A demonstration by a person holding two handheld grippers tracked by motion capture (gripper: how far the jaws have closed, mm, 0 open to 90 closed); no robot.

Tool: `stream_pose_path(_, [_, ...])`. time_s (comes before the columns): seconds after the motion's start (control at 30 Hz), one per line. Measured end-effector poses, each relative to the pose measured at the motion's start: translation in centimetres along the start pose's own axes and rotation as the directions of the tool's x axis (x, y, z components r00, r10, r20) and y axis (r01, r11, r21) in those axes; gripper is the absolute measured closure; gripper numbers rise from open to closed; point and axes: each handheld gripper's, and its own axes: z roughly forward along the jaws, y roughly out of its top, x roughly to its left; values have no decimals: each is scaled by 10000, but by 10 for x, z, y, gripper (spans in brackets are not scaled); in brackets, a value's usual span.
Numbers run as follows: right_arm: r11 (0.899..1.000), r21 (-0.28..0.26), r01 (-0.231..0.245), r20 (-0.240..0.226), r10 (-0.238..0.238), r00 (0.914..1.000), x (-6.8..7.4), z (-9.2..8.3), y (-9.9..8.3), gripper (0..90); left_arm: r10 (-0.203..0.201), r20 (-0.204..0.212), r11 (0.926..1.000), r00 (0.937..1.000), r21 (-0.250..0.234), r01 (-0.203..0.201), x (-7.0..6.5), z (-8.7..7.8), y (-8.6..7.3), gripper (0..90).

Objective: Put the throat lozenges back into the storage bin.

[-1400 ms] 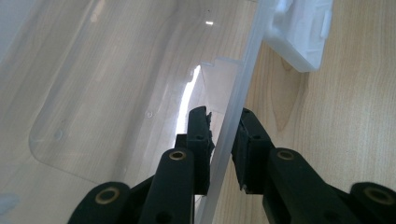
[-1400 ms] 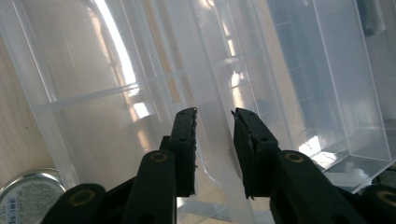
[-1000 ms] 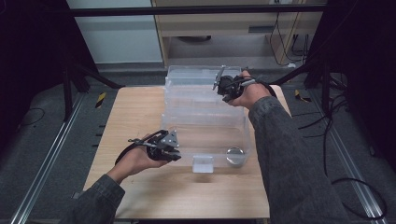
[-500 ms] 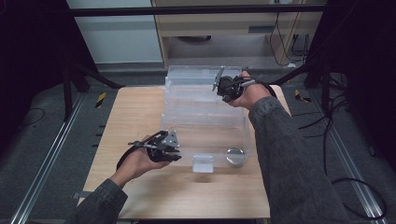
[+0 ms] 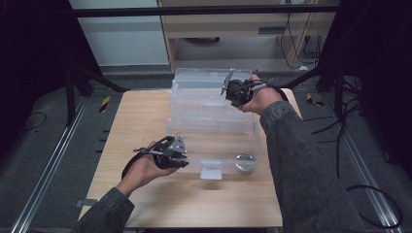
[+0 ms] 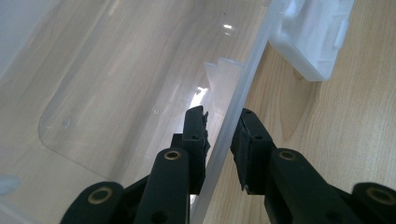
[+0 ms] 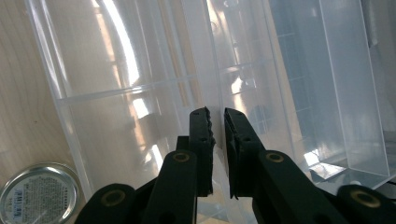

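We find the clear bin [image 5: 214, 141] filling the table's [image 5: 141, 116] middle, its walls barring any level pass from left to right. Behind it a second bin [image 5: 199, 77] blocks the far edge. Our left gripper [image 5: 182, 162] straddles the near bin's left rim; our right gripper [image 5: 228, 92] is clamped on the wall at the far right. A tin [image 5: 244, 162] and a white latch [image 5: 211, 170] crowd the near right corner. Bare wood lies open on the left and along the near edge.
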Motion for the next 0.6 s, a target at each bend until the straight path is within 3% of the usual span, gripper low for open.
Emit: stream_pose_path(0.6, [9991,-415,-54,-121,49,9999,12,-13,-3,836,-52,-87,10000,9999,-46,52,-1,1,0,745])
